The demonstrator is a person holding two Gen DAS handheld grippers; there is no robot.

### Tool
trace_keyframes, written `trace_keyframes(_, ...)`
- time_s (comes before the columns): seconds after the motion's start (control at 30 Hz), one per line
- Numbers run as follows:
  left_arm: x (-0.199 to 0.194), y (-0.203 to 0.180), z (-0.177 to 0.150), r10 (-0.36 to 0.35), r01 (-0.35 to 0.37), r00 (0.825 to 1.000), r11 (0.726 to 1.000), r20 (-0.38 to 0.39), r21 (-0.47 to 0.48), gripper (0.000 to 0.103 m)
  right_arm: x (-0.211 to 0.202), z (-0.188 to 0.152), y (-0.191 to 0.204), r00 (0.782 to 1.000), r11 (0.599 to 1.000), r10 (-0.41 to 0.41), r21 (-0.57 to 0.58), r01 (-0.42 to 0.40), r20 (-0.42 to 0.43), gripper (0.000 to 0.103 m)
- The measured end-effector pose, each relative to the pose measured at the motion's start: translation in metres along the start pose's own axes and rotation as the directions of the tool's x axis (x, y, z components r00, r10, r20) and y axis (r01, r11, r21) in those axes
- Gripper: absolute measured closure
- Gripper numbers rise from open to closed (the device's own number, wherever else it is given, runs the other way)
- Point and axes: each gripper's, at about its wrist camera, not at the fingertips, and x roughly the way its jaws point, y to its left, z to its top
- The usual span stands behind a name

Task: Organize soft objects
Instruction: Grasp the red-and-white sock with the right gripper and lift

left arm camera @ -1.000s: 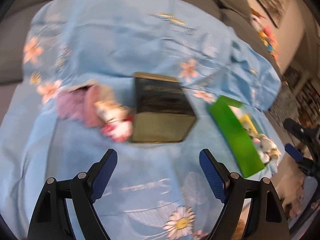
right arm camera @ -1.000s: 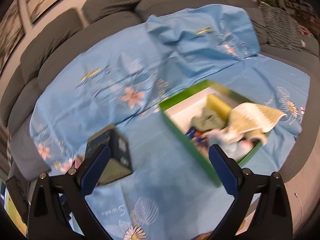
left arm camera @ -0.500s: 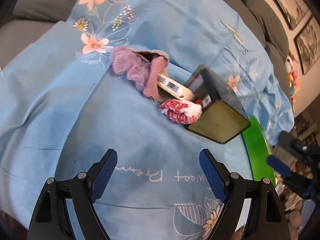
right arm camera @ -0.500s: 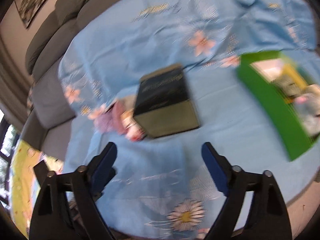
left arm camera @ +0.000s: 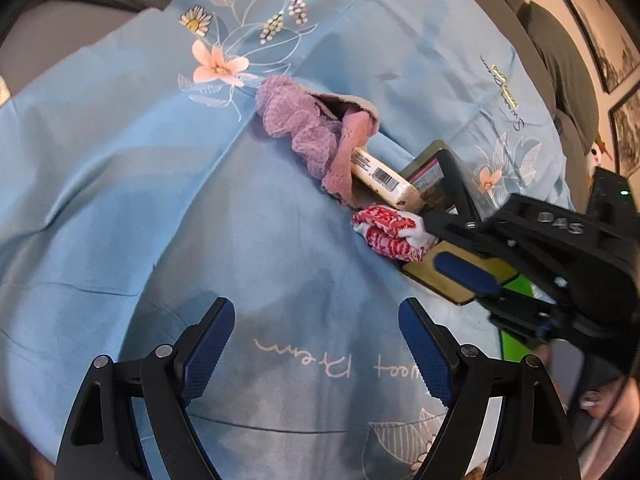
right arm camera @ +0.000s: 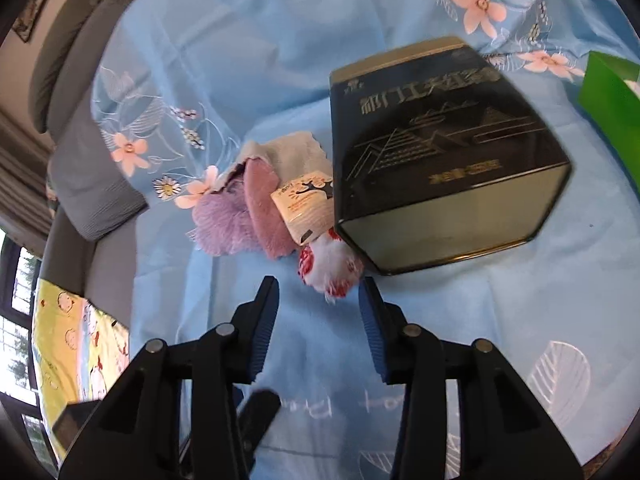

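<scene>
A red-and-white rolled cloth [left arm camera: 388, 232] [right arm camera: 328, 268] lies on the blue floral sheet against a dark tin box [right arm camera: 440, 152] [left arm camera: 444, 184]. Beside it lie a purple mesh cloth [left arm camera: 296, 128] [right arm camera: 224, 224], a pink cloth [right arm camera: 264, 204] and a cream packet [left arm camera: 380, 178] [right arm camera: 308, 204]. My right gripper [right arm camera: 320, 312] is open, its fingers flanking the near end of the red-and-white cloth; it shows in the left wrist view [left arm camera: 448, 248]. My left gripper [left arm camera: 316, 344] is open and empty, hovering above bare sheet short of the pile.
A green box [right arm camera: 612, 104] stands at the right, a strip of it showing behind the right gripper [left arm camera: 516, 344]. Grey sofa cushions [right arm camera: 80, 60] surround the sheet. A yellow patterned blanket [right arm camera: 76, 344] lies at the left edge.
My right gripper has swung in from the green box and closed in on the red-and-white cloth, jaws narrower. My left gripper has moved a little nearer the pile.
</scene>
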Motion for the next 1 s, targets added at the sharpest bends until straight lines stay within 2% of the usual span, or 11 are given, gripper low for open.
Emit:
trace_keyframes(0.17, 0.001, 0.003, 0.001, -0.019, 0.019, 1.0, 0.999, -0.011, -0.032, 0.019, 0.015, 0.005, 0.003, 0.998, 0.998, -0.063, -0.015, 0.063, 0.012, 0.071)
trace_keyframes(0.3, 0.001, 0.001, 0.001, -0.015, 0.015, 1.0, 1.0, -0.013, -0.023, 0.019, 0.019, 0.007, 0.002, 0.997, 0.997, -0.073, -0.028, 0.074, 0.017, 0.08)
trace_keyframes(0.47, 0.002, 0.001, 0.001, -0.012, 0.011, 1.0, 1.0, -0.015, -0.021, 0.019, 0.013, 0.001, -0.001, 0.998, 0.998, -0.044, -0.044, 0.045, 0.035, 0.083)
trace_keyframes(0.6, 0.001, 0.001, 0.001, -0.008, 0.008, 1.0, 1.0, -0.012, -0.02, 0.019, -0.004, -0.012, -0.005, 0.999, 0.998, 0.0, -0.062, 0.002, 0.04, 0.084)
trace_keyframes(0.77, -0.001, 0.002, -0.001, -0.006, 0.006, 1.0, 1.0, -0.01, -0.018, 0.019, -0.035, -0.034, -0.027, 0.998, 0.996, 0.055, -0.065, -0.055, 0.009, 0.084)
trace_keyframes(0.9, -0.001, 0.0, -0.003, -0.024, 0.024, 0.999, 1.0, -0.021, -0.019, 0.019, -0.057, -0.048, -0.054, 0.999, 0.998, 0.031, -0.046, -0.032, -0.006, 0.083)
trace_keyframes(1.0, 0.002, -0.007, -0.006, 0.008, -0.008, 0.998, 1.0, -0.056, 0.002, 0.019, -0.071, -0.057, -0.077, 1.0, 1.0, 0.007, -0.026, -0.007, -0.018, 0.083)
